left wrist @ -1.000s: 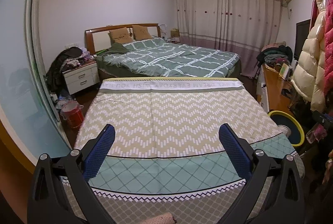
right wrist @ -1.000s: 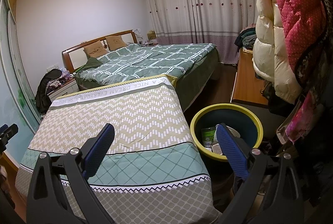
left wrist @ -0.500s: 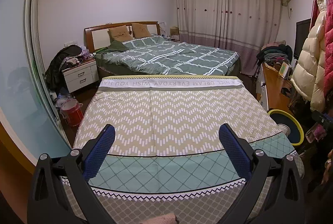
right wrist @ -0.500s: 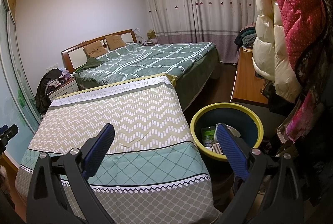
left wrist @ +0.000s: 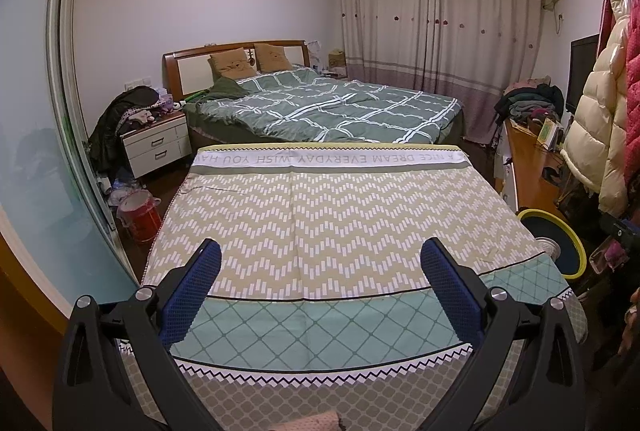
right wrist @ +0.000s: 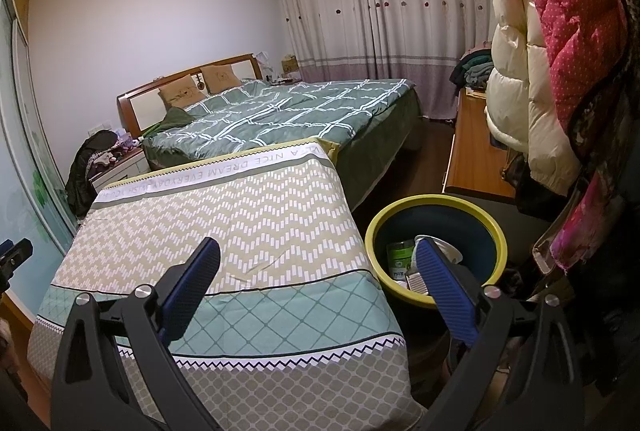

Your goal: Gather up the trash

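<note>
Bedroom table under a patterned cloth (left wrist: 336,231) looks bare of litter, trash (right wrist: 416,263) already lies in the yellow-rimmed bin (right wrist: 436,201) off its right edge, so with left gripper (left wrist: 320,285) and right gripper (right wrist: 318,279) both spread wide and empty, collecting seems nearly finished.

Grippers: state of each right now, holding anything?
Left gripper: open, empty, above the patterned cloth.
Right gripper: open, empty, between the cloth and the yellow-rimmed bin.
</note>
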